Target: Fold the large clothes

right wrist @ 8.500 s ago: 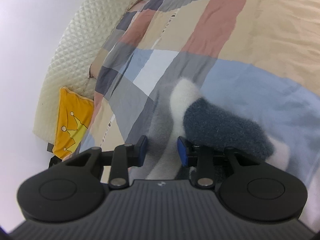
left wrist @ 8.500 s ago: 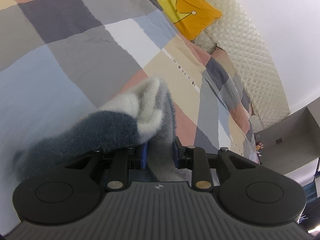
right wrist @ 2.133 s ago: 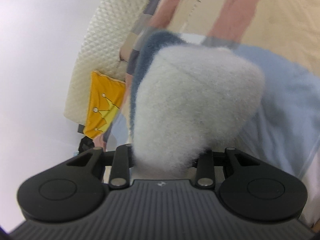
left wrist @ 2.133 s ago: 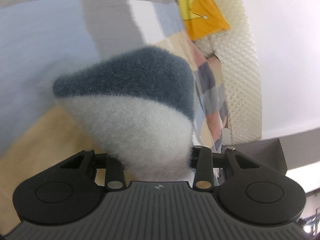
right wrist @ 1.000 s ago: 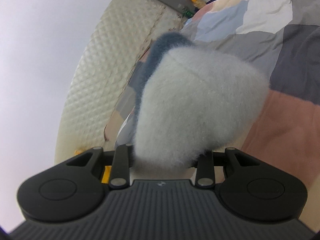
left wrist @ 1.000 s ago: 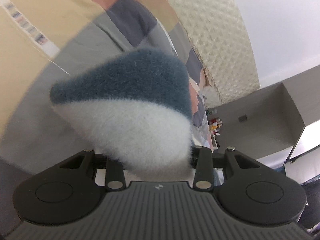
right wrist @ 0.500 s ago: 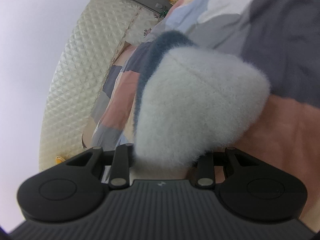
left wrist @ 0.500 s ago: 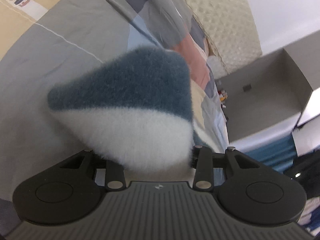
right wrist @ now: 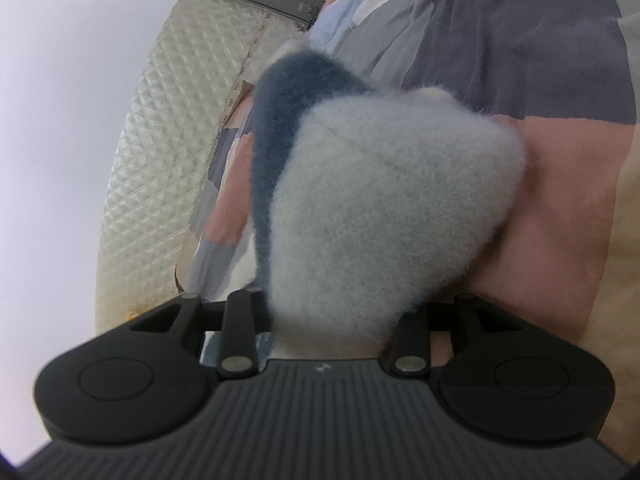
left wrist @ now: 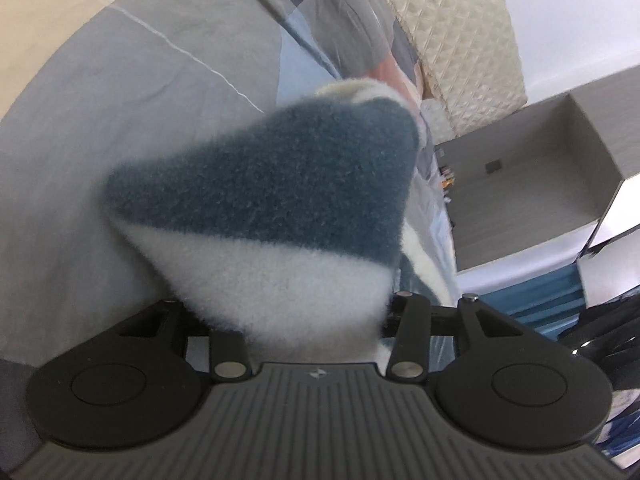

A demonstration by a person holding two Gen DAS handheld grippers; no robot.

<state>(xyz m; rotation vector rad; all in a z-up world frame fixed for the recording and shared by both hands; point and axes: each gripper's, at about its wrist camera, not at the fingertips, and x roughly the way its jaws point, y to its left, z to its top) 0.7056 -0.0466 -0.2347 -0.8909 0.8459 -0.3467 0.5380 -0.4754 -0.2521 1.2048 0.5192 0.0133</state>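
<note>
Both grippers have a bunch of the fuzzy garment (left wrist: 272,216) between their fingers — blue-grey and white fleece, thick stuff. The left gripper (left wrist: 316,320) has a wad that fills the whole gap, white pile low, dark band on top. The right gripper (right wrist: 324,320) has a mostly pale grey-white lump w/ a dark strip along its left edge. Fingertips are buried in fleece on both sides, so I can't tell if the pads still press or have let go; both sets of jaws have just been opening a bit, cloth still between them.

Why two corners at once? Probably because it's a big piece — one hand each keeps the edge straight while it's carried over and laid down. The garment sits low over the patchwork bedspread (left wrist: 120,128), grey, pink and tan panels right behind it, quilted headboard (right wrist: 168,152) further back. The fold looks about placed, so easing the grip here makes sense — drop it where the edges line up, not sooner.
</note>
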